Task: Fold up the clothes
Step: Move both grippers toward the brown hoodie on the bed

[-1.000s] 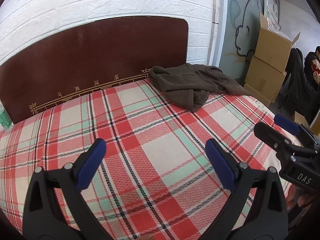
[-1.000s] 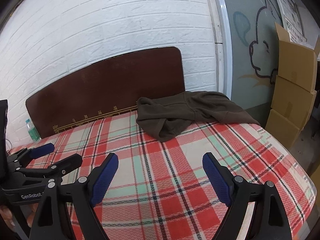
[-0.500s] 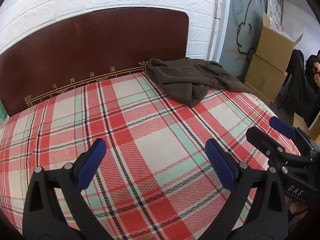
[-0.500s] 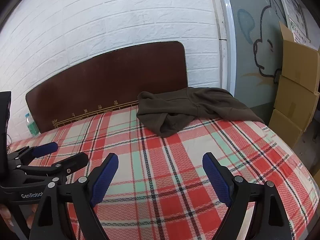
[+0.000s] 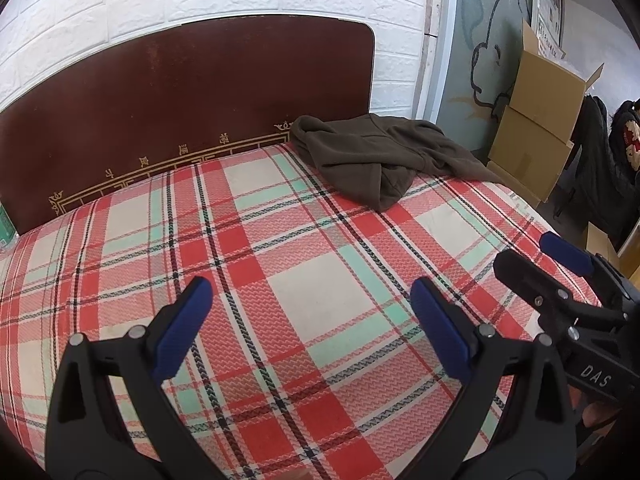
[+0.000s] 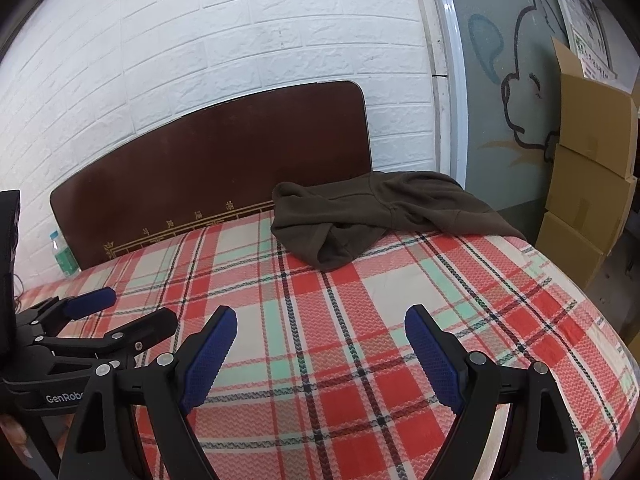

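Note:
A crumpled dark brown garment lies at the far right corner of the bed with the red, green and white plaid cover, next to the headboard. It also shows in the right wrist view. My left gripper is open and empty, above the near middle of the bed, well short of the garment. My right gripper is open and empty, above the near edge. Each gripper shows in the other's view: the right one and the left one.
A dark brown headboard stands against a white brick wall. Stacked cardboard boxes stand right of the bed. A plastic bottle stands at the bed's far left. Dark clothes hang at the far right.
Both grippers have moved forward over the bed towards the garment, which looks nearer and larger. Both stay open. The garment has not moved.

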`<state>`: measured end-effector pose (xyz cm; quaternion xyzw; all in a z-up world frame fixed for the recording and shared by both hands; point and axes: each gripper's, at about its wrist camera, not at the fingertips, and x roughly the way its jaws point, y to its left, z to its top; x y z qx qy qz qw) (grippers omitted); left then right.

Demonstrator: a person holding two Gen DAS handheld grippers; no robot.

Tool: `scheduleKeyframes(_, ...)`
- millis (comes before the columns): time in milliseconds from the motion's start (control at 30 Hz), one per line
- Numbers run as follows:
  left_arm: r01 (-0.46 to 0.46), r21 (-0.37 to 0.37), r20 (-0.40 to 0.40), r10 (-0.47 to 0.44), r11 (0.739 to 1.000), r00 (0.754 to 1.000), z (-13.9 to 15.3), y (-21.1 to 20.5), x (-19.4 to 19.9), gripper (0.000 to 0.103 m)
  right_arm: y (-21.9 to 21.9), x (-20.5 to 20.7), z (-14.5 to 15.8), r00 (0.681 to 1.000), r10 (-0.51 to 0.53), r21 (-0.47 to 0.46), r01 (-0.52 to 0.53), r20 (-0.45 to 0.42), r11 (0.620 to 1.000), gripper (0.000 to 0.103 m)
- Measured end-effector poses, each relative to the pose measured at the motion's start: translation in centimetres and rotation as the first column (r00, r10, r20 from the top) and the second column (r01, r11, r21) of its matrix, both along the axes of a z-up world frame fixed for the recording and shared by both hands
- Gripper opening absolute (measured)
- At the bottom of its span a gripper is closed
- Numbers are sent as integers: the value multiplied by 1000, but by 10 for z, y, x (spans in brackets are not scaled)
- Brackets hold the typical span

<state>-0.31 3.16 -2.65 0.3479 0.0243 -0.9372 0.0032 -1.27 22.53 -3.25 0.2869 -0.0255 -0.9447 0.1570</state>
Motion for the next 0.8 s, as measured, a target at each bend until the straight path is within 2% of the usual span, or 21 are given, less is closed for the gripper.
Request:
scheduleKeyframes(467,-6,4,-25,6,1000,1000,10,-2,6,100,-7,8,11,999,15,23,-15,-29,1000,88)
scheduleKeyframes(800,-22,-21,-24,21,1000,999,9,2,4,100,-4,4,9,999,27,10,-26,-27,1000,88)
